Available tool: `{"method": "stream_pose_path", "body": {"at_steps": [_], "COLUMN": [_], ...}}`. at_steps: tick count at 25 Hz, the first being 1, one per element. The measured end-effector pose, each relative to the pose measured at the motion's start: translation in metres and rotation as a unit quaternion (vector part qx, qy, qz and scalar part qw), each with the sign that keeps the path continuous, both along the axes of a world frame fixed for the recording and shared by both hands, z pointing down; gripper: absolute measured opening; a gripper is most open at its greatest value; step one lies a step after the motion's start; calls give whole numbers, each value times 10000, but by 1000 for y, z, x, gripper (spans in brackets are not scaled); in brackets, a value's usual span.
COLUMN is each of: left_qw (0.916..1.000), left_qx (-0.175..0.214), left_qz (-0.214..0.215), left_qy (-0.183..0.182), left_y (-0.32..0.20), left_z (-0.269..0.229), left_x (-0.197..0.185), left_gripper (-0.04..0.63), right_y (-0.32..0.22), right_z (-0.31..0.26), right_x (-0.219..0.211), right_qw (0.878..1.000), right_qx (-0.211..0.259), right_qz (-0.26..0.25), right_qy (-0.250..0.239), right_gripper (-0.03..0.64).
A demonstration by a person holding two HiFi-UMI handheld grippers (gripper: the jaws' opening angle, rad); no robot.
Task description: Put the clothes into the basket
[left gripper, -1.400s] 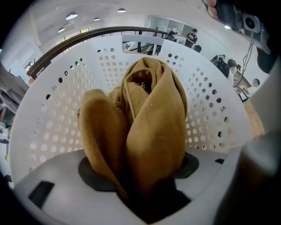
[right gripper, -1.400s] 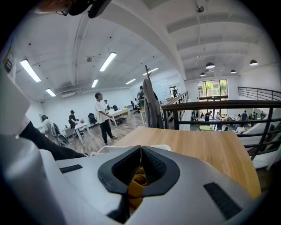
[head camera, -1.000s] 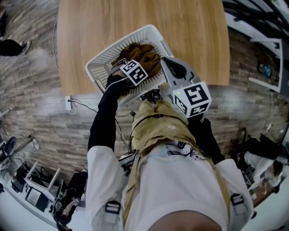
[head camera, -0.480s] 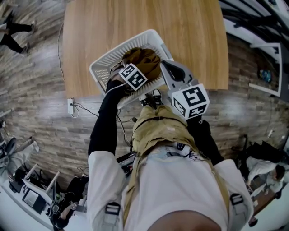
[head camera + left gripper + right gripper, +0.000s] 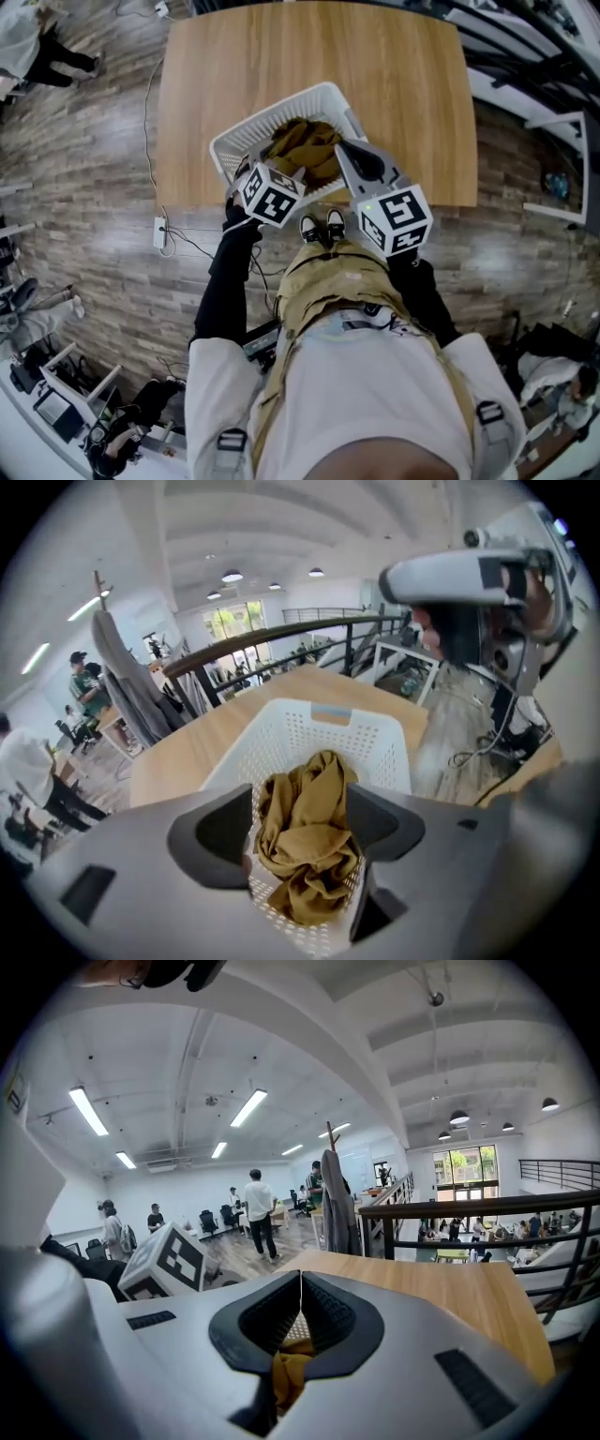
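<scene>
A white plastic basket (image 5: 246,141) stands at the near edge of the wooden table (image 5: 281,66). A crumpled mustard-brown garment (image 5: 307,145) lies inside it. My left gripper (image 5: 261,167) hangs above the basket's near left corner. Its jaws have just been closing but still stand apart, with nothing gripped. In the left gripper view the garment (image 5: 305,841) shows between the fingers (image 5: 220,832), lying down in the basket (image 5: 319,728). My right gripper (image 5: 343,148) hovers over the basket's near right side, jaws together (image 5: 300,1283), and only a strip of garment (image 5: 286,1372) shows below them.
The person's shoes (image 5: 323,228) stand on the wood floor just in front of the table. A power strip with cables (image 5: 159,232) lies on the floor to the left. Bare tabletop stretches behind the basket. A railing (image 5: 487,1213) and people are farther off.
My left gripper has lifted up out of the basket, leaving the garment lying inside. My right gripper has risen a little. The head view has shifted, so the table sits lower in the picture.
</scene>
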State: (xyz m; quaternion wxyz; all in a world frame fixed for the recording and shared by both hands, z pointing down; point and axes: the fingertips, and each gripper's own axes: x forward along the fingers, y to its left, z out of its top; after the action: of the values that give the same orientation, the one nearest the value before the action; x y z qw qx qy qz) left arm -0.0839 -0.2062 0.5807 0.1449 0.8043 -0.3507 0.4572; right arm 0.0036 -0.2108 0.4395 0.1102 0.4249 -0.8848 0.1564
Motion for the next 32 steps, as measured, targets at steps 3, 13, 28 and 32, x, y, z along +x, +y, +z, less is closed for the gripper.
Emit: {"method": "stream_pose_path", "body": {"at_steps": [3, 13, 28, 32], "left_qw": [9976, 9740, 9109, 9024], "left_qx": [435, 1548, 2431, 2622], "left_qz": [-408, -1374, -2519, -2536], "left_qy": [361, 924, 2184, 2295], "left_y": [2, 14, 27, 26], "left_z": [-38, -129, -200, -210], "left_x": [-3, -23, -35, -34], "left_gripper": [292, 62, -2, -2], "right_y": [2, 4, 8, 6], "right_z": [-15, -56, -91, -96], "right_x": [-3, -20, -23, -22], "right_qw": [9998, 9976, 9943, 9932], "right_qx": [172, 633, 968, 1051], "right_qz": [-36, -176, -164, -117], "right_qy": [-65, -220, -402, -480], "right_gripper": [21, 21, 21, 21]}}
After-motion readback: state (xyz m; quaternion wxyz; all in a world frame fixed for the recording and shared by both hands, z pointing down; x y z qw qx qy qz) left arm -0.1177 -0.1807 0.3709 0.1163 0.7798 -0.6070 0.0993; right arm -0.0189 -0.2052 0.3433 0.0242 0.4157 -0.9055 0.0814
